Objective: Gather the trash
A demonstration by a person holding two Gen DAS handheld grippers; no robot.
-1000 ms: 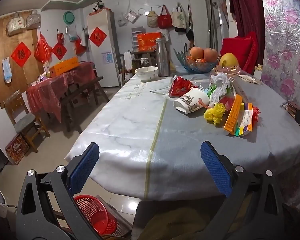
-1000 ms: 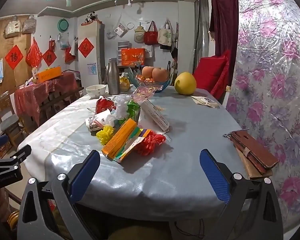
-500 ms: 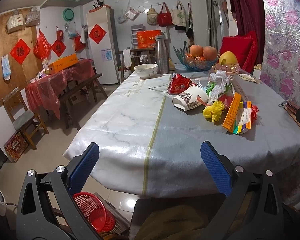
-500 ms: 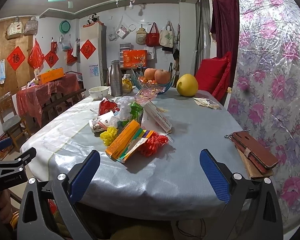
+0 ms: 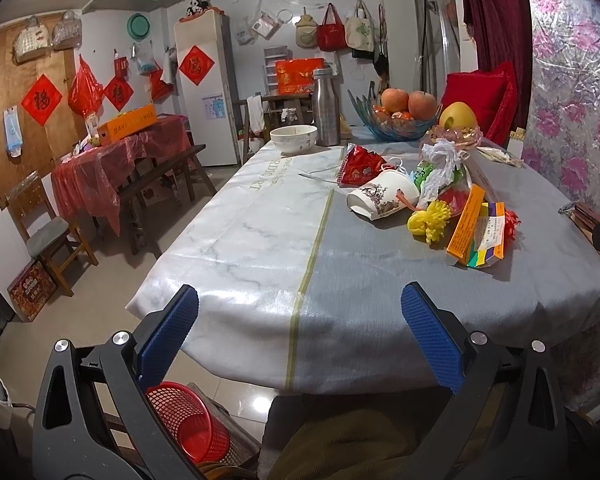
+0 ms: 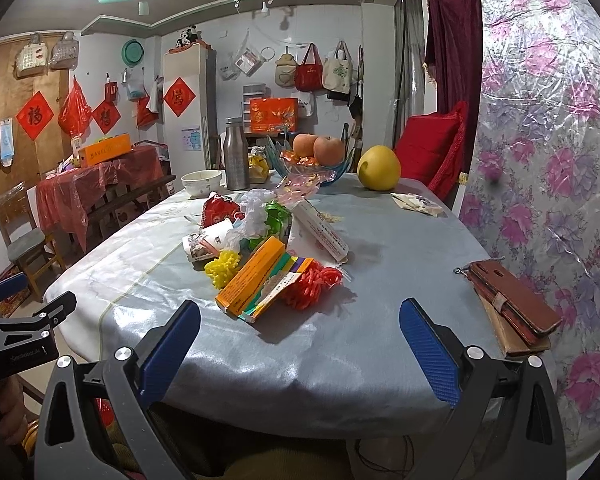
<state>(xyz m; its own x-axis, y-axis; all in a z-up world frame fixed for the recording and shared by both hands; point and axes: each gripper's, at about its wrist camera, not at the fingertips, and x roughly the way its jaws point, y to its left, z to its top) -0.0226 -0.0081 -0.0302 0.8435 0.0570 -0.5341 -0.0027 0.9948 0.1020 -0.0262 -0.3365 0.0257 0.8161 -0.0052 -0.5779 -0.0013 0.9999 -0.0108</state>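
Note:
A pile of trash lies mid-table: an orange box [image 6: 252,276], a paper cup [image 5: 380,200] on its side, a yellow foam net [image 5: 430,222], a red foam net [image 6: 314,282], a red wrapper [image 5: 358,168], white and green plastic [image 6: 262,212]. A red mesh bin [image 5: 186,420] stands on the floor below the table's near left edge. My left gripper [image 5: 298,336] is open and empty at the near edge. My right gripper [image 6: 300,344] is open and empty, just short of the orange box.
The table [image 5: 240,240] has a grey-white cloth. A bowl [image 5: 294,138], steel flask [image 5: 326,108], fruit bowl [image 6: 312,160] and pomelo [image 6: 379,168] stand at the far end. A brown wallet and phone [image 6: 512,304] lie at the right edge. A chair [image 5: 48,236] stands left.
Both grippers have risen and edged slightly toward the table; the views show more of the tabletop. Both stay open. Nothing on the table has moved.

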